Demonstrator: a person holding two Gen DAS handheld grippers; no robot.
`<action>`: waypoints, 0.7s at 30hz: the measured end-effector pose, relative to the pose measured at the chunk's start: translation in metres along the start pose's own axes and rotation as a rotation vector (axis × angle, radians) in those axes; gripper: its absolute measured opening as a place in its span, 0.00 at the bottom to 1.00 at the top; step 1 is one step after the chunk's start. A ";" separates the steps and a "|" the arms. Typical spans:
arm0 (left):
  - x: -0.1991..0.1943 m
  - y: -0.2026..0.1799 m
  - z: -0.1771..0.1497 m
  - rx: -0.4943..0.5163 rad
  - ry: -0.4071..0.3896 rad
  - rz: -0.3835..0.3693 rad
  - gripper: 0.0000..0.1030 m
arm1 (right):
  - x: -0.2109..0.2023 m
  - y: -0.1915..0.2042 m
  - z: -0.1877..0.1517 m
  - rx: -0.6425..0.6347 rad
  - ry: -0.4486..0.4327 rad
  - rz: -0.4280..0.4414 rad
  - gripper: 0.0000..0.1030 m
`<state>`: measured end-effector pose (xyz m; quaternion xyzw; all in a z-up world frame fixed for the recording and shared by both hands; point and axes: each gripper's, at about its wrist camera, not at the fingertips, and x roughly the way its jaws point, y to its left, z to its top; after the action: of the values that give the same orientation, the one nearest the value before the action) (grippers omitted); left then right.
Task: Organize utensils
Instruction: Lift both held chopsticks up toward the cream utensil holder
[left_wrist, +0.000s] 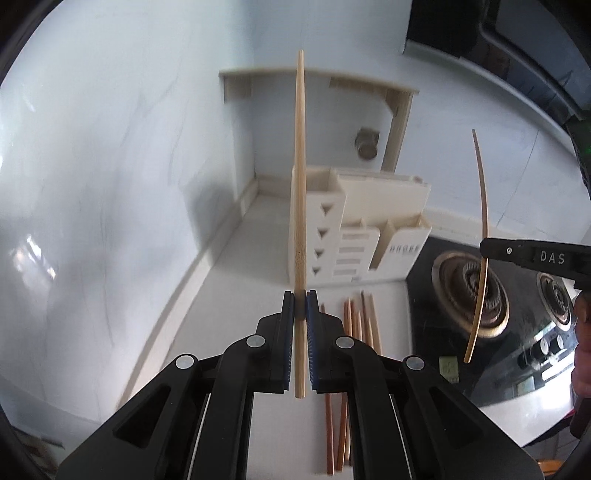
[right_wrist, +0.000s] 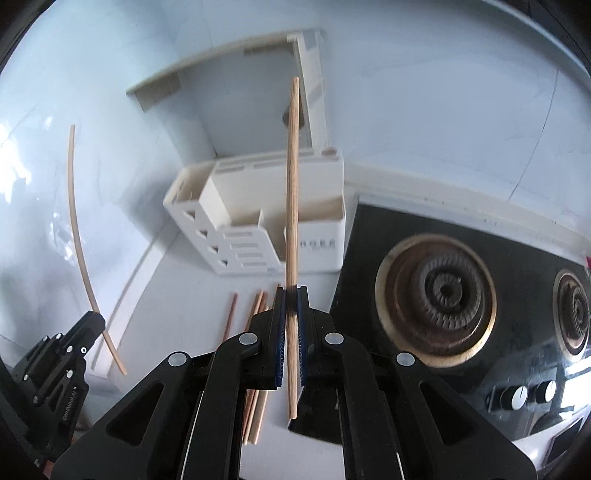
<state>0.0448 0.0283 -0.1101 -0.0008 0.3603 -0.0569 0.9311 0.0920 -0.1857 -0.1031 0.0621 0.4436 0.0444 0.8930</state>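
Already our left claw (left_wrist: 300, 308) and right claw (right_wrist: 291, 302) each pinched one chopstick (left_wrist: 300, 184) upright, clear of the tabletop (left_wrist: 258, 236) before the organizer (left_wrist: 369, 229) at centre frame.

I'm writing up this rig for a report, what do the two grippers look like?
Both the left gripper and the right gripper are matte black plastic linkages with round silver pivot pins, triangular cutouts and ribbed blue pads lining the jaws. White lettering marks their sides.

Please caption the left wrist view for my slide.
Left gripper shut on a chopstick, white holder behind it.
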 end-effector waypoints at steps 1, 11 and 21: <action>0.000 -0.001 0.003 0.005 -0.014 0.001 0.06 | -0.002 0.000 0.003 0.002 -0.015 0.002 0.06; 0.001 -0.005 0.040 0.025 -0.172 -0.027 0.06 | -0.019 -0.008 0.031 0.006 -0.196 -0.015 0.06; 0.014 -0.016 0.077 0.055 -0.343 -0.039 0.06 | -0.011 -0.010 0.050 -0.004 -0.313 -0.004 0.06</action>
<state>0.1051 0.0074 -0.0613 0.0079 0.1945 -0.0838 0.9773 0.1255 -0.2002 -0.0661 0.0655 0.2989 0.0333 0.9515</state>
